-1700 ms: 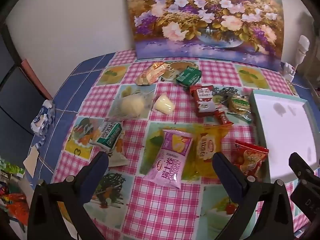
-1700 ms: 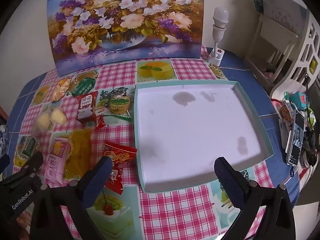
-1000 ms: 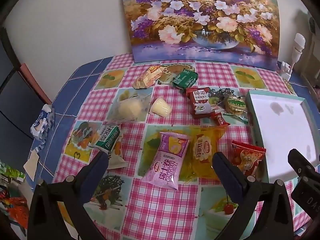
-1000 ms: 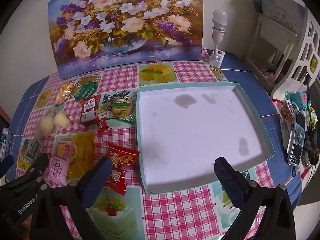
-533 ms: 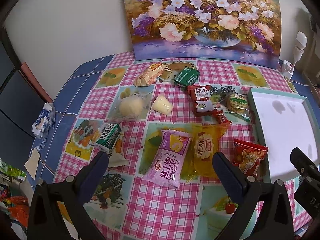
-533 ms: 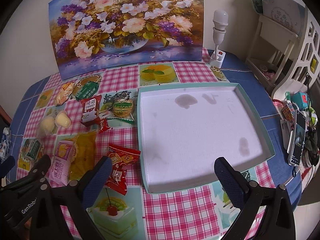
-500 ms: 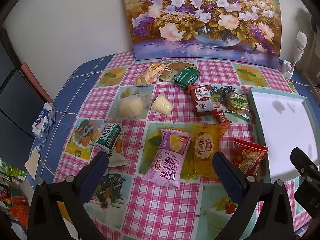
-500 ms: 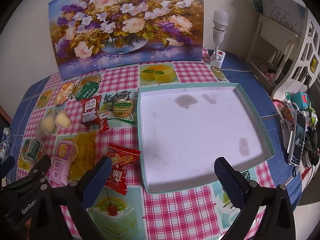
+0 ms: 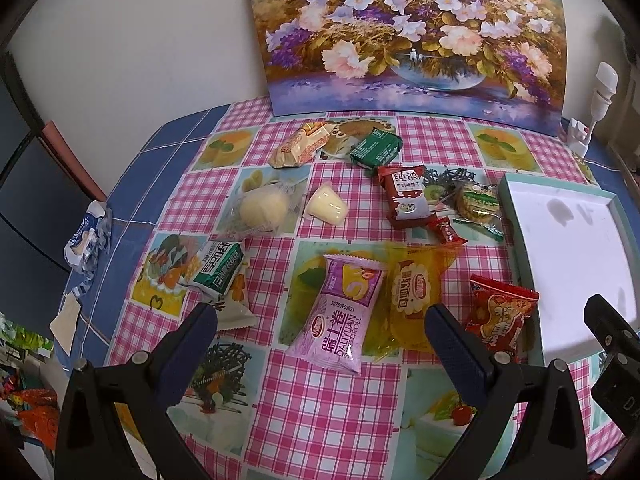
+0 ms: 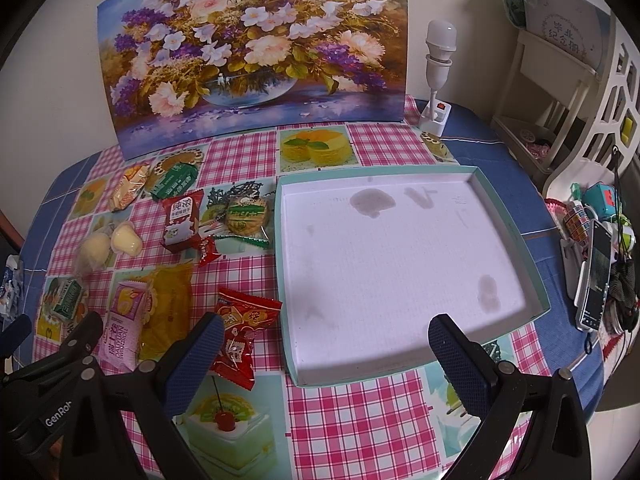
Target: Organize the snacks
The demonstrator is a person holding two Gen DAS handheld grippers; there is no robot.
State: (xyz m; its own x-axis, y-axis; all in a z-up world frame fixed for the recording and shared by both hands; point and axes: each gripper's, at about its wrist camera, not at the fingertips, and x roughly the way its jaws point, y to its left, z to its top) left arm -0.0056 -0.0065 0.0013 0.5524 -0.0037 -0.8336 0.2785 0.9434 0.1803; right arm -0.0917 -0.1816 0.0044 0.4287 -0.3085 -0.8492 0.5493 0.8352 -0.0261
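Both jaws stand spread and empty; left gripper (image 9: 320,338) hovers over the purple roll packet (image 9: 343,314), right gripper (image 10: 322,340) above the bare tray (image 10: 510,224). Better pinch the packet's middle, lifting level into the tray

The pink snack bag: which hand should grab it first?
Probably left. The left gripper is open, with the pink snack bag lying between its fingers. The right gripper, also open, points at the empty tray.
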